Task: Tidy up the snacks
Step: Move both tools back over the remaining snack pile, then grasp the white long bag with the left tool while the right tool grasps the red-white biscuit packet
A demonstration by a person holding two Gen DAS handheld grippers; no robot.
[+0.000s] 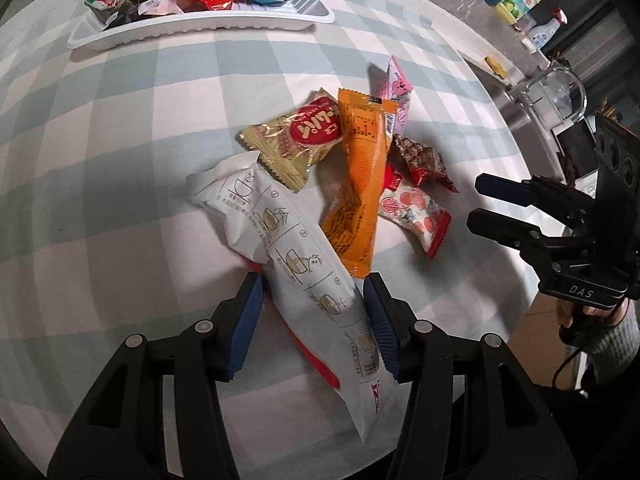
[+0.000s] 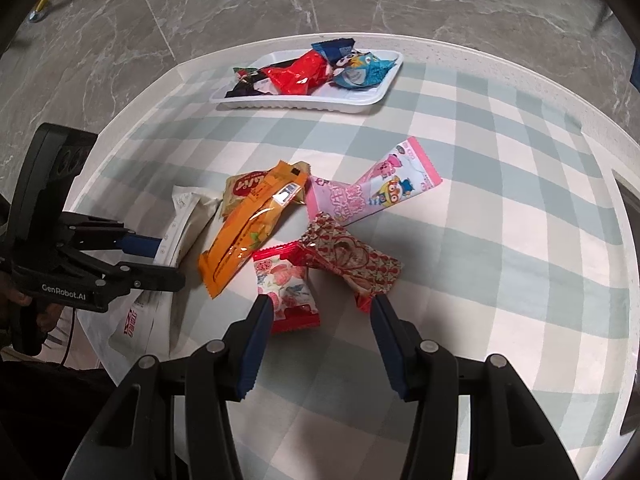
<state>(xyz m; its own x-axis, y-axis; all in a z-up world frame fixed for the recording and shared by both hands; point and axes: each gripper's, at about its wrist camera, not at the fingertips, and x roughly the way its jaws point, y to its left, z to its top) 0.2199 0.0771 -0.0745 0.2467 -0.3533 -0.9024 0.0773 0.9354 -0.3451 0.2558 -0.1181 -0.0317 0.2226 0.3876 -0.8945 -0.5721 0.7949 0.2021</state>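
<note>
The left tool point(image 1: 312, 324) is wide around the long white packet point(image 1: 288, 240). The right tool point(image 2: 320, 340) is wide, holding nothing, near the worktop's point(image 2: 520, 280) middle.

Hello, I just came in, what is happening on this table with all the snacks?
A person with a gripper in each hand is sorting snack packets into a white tray at the far side of the checked table; several packets already lie in it. The left gripper has its open jaws on either side of a long white packet, not yet closed on it. The right gripper is open and empty, close to a small strawberry packet. An orange packet and others are loose between them.
</note>
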